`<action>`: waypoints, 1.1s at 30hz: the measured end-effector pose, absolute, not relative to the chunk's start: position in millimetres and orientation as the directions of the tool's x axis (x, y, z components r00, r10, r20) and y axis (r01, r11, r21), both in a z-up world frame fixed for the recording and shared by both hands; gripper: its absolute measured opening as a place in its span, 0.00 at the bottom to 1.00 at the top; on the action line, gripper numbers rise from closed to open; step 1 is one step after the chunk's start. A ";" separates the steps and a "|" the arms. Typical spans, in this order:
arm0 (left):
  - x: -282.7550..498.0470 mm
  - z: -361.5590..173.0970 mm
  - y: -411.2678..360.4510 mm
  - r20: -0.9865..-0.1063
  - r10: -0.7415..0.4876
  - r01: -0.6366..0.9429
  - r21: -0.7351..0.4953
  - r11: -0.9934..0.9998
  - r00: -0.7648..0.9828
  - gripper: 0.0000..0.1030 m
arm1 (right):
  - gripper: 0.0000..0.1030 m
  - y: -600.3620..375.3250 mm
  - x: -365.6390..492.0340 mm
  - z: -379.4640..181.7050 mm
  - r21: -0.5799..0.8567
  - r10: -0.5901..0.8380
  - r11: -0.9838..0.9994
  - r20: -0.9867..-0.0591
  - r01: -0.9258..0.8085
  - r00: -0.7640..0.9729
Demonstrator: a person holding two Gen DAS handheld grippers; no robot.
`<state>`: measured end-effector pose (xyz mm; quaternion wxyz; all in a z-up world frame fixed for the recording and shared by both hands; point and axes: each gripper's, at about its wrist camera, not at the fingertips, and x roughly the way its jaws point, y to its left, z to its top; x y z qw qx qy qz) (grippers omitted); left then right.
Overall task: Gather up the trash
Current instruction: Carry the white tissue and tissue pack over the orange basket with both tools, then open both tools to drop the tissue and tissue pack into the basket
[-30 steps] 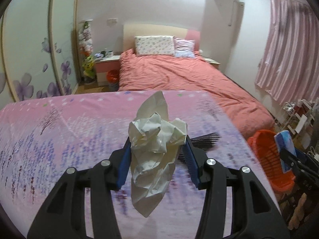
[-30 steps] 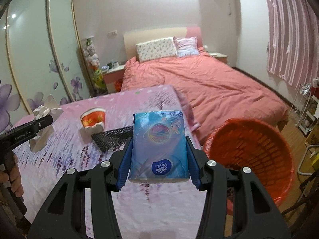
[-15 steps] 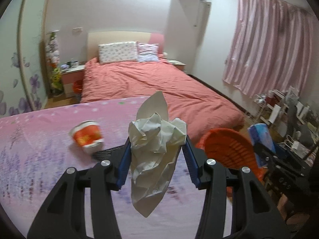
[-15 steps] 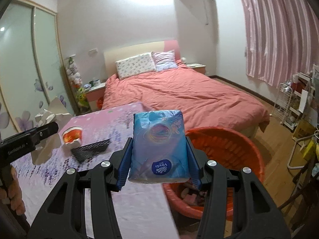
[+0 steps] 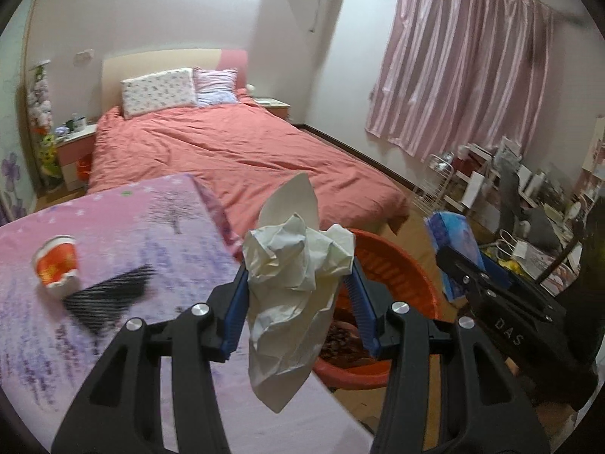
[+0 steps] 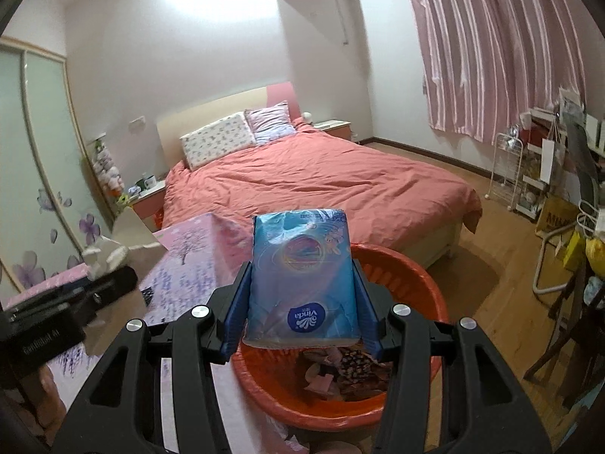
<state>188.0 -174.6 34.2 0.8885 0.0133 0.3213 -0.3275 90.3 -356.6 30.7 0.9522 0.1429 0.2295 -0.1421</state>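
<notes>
- Your left gripper [image 5: 300,302] has its jaws clamped on a crumpled wad of paper [image 5: 293,283]; the blue pads press on both sides and a loose tail of paper hangs below them.
- The paper sits in the air over the right edge of the bench [image 5: 124,227], with the orange basket [image 5: 401,265] just behind and beyond it.
- Your right gripper [image 6: 300,302] has its jaws closed on a blue tissue pack [image 6: 300,276], held upright with the round logo at the bottom.
- The tissue pack hangs above the orange basket [image 6: 427,295], which stands on the wooden floor [image 6: 491,265] between the bench [image 6: 189,265] and the bed [image 6: 321,181]. Some scraps already lie in the bottom of the basket.
- On the bench, a red and white paper cup [image 5: 56,265] lies on its side, with a black mesh piece [image 5: 109,295] just beside it; both are blurred.
- In the left view, your right gripper [image 5: 465,265] shows at the right with the tissue pack [image 5: 453,238] in it.
</notes>
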 end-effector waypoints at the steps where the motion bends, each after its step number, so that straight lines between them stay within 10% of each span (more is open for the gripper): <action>1: 188.3 31.2 -183.0 -0.583 -0.579 0.599 -0.188 0.779 0.570 0.48 | 0.49 -358.3 89.8 29.7 0.213 -0.206 0.916 -0.479 0.341 0.853; 17: 212.9 -19.7 -257.0 -0.661 -0.583 0.639 -0.199 0.743 0.472 0.50 | 0.50 -412.9 102.7 1.2 0.327 -0.165 0.867 -0.523 0.376 0.836; 33: 235.6 -50.2 -229.9 -0.722 -0.499 0.575 -0.170 0.800 0.480 0.73 | 0.62 -419.2 105.5 -14.1 0.339 -0.137 0.857 -0.577 0.389 0.805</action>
